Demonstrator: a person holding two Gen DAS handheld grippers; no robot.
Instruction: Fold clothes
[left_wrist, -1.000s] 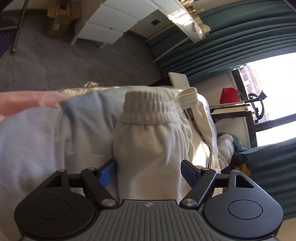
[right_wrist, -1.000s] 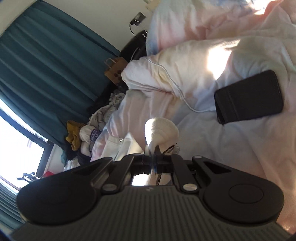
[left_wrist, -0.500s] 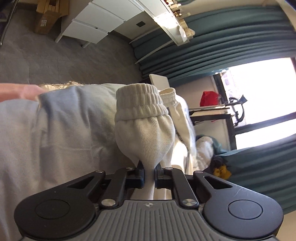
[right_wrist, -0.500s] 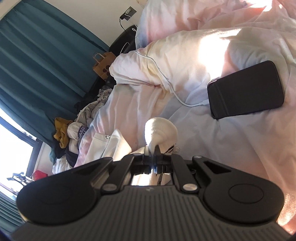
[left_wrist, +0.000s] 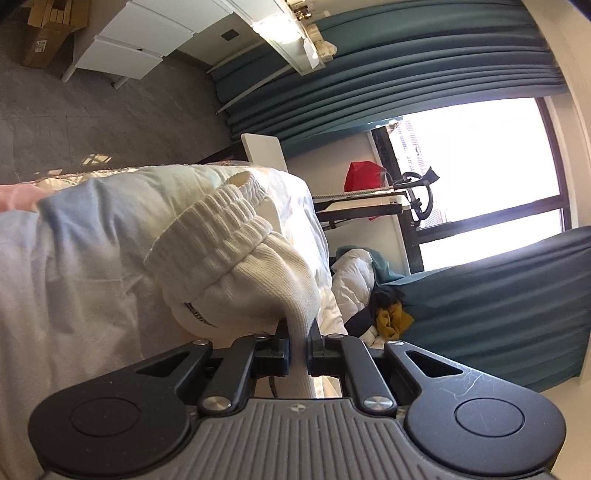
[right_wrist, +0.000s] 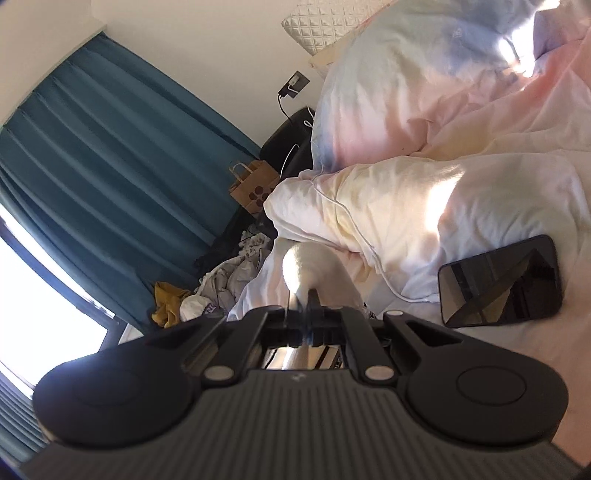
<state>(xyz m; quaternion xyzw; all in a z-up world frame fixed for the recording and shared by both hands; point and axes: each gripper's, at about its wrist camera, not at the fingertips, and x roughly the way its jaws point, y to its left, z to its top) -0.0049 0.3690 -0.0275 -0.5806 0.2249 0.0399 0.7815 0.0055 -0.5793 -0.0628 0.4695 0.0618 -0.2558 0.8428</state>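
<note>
A cream-white knit garment (left_wrist: 236, 258) with a ribbed elastic cuff lies over the pale bedding. My left gripper (left_wrist: 298, 332) is shut on a bunched fold of it just below the cuff, which tilts to the left. In the right wrist view my right gripper (right_wrist: 302, 299) is shut on another bunched part of the white garment (right_wrist: 314, 266), held just above the bed. Black printed lettering shows on the fabric near both grippers.
A black phone (right_wrist: 498, 282) lies on the pale bed cover (right_wrist: 480, 206) with a white cable (right_wrist: 354, 229) beside it. Pillows (right_wrist: 388, 96) are at the head. A clothes pile (right_wrist: 221, 284), paper bag (right_wrist: 253, 188), teal curtains (left_wrist: 461, 62) and white drawers (left_wrist: 136, 40) stand around the bed.
My left gripper has shut on the white garment and pulled it, so the cuff now tilts left. My right gripper stays shut on it and has lifted, the view swinging toward the pillows.
</note>
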